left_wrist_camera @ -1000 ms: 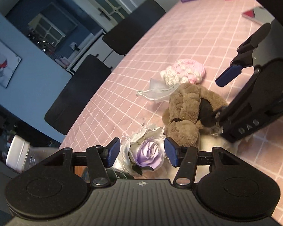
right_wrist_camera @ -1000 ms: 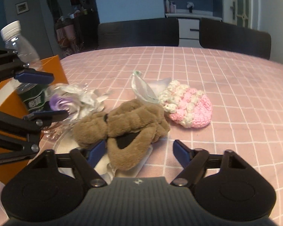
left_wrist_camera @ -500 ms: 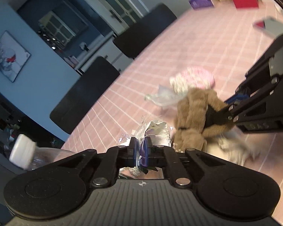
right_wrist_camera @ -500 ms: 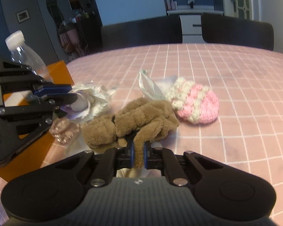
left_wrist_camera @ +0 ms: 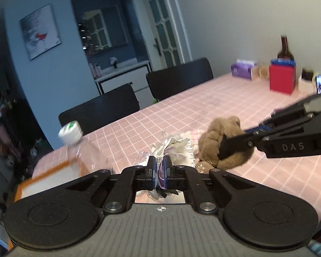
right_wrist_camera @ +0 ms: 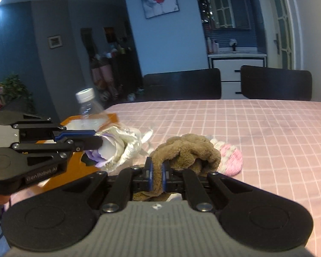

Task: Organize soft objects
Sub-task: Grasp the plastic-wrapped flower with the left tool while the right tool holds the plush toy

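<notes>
— Over the pink checked tablecloth (right_wrist_camera: 256,128), what do you have in each hand?

— My left gripper (left_wrist_camera: 158,172) is pinched nearly closed on the wrapped flower (left_wrist_camera: 177,146), a pale purple bloom in crinkled white and silvery wrap. My right gripper (right_wrist_camera: 157,176) is clamped on a fold of the brown plush toy (right_wrist_camera: 188,150); its blue pads squeeze a strip of fur between them.

— Are they off the table?

— In the right wrist view the flower hangs from the left gripper's fingers above the cloth, beside the orange box (right_wrist_camera: 79,171). The plush bunches up in front of my right gripper; whether its far end touches the cloth I cannot tell.

— What lies near them?

— A pink and cream crocheted piece (right_wrist_camera: 230,158) sits on the cloth just behind the plush, partly hidden by it. A clear plastic bottle (right_wrist_camera: 88,107) with a white cap stands at the box, to the left of the flower.

— And farther off?

— Two black chairs (right_wrist_camera: 182,85) at the far edge of the table, and in the left wrist view a red box (left_wrist_camera: 282,81), a purple tissue box (left_wrist_camera: 241,71) and a dark bottle (left_wrist_camera: 285,49) at the far end.
</notes>
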### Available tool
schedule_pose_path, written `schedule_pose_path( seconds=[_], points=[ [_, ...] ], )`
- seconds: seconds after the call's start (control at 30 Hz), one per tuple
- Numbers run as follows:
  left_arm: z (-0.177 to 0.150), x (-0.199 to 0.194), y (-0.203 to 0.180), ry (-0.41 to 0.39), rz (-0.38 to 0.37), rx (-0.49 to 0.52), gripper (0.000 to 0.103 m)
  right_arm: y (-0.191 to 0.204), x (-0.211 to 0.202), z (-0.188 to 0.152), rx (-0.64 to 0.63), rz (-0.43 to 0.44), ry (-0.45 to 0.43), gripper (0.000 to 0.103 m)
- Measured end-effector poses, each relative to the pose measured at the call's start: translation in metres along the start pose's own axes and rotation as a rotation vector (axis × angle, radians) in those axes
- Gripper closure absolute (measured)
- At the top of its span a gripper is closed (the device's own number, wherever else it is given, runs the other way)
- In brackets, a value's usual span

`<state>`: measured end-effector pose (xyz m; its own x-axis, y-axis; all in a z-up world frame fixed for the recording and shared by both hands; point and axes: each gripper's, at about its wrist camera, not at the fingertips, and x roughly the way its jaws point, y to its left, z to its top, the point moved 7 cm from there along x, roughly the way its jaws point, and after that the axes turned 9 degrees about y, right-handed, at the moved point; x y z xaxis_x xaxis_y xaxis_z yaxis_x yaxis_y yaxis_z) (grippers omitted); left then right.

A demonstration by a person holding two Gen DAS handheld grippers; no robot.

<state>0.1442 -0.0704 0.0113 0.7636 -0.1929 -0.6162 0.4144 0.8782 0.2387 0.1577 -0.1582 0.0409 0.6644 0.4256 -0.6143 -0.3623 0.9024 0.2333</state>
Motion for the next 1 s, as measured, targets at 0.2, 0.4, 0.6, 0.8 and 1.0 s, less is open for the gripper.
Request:
schedule_pose_path(
  seconds=[0.2, 0.4, 0.6, 0.8, 1.0],
  points=[
    [-0.049, -0.007, -0.025, -0.013, -0.011, -0.032, 0.096, -0.009, 0.001, -0.057, 0.053, -0.039, 0.127, 0.097],
    [-0.085, -0.003, -0.040, 0.063, -0.113, -0.093, 0.096, -0.019, -0.008, -0.092, 0.075, -0.128, 0.188, 0.096],
    [-0.106, -0.001, -0.043, 0.112, -0.158, -0.148, 0.079, -0.033, -0.004, -0.123, 0.103, -0.207, 0.266, 0.080],
    [-0.113, -0.007, -0.030, 0.093, -0.275, -0.379, 0.035, -0.043, -0.017, -0.120, 0.150, -0.225, 0.229, 0.038],
    [-0.107, 0.018, -0.018, 0.154, -0.303, -0.604, 0.023, -0.047, -0.001, -0.102, 0.215, -0.211, 0.194, 0.015]
  ],
)
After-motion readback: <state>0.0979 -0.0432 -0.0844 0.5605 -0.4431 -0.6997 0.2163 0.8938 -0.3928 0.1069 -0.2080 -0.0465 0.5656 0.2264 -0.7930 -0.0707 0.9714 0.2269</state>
